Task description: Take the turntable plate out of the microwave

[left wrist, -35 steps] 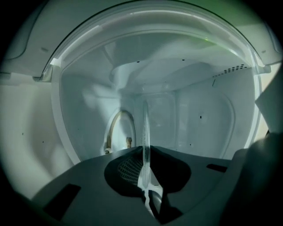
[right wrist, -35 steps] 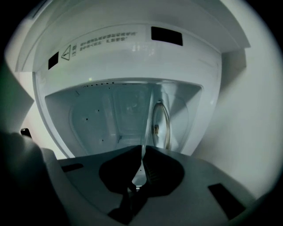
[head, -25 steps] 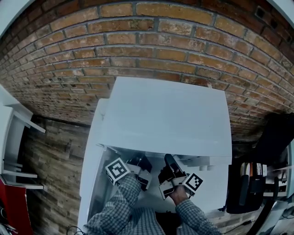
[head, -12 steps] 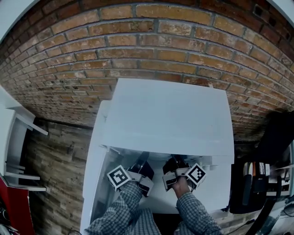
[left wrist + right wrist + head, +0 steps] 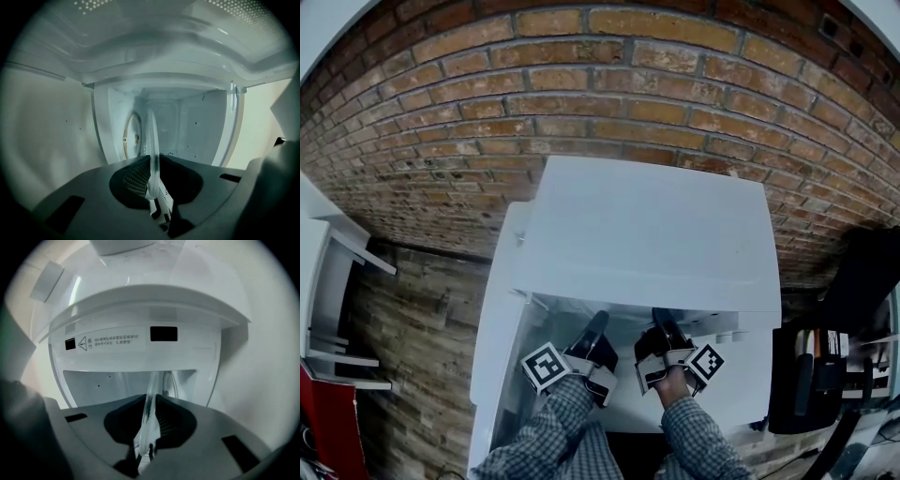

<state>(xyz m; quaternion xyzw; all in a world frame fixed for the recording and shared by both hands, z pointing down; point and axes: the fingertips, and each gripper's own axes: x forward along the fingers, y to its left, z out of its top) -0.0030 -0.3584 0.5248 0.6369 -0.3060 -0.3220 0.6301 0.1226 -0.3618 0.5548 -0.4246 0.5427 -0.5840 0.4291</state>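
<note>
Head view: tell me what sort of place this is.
Probably a kitchen corner: a white microwave against a brick wall, white shelving at the picture's left, wood-plank flooring below.

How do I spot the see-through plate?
Against the red brick wall stands a white boxy microwave, door open. At its opening, the left gripper grips a clear round glass turntable plate, and the right gripper is closing its jaws on it. Only it is transparent; the oven walls are white.
</note>
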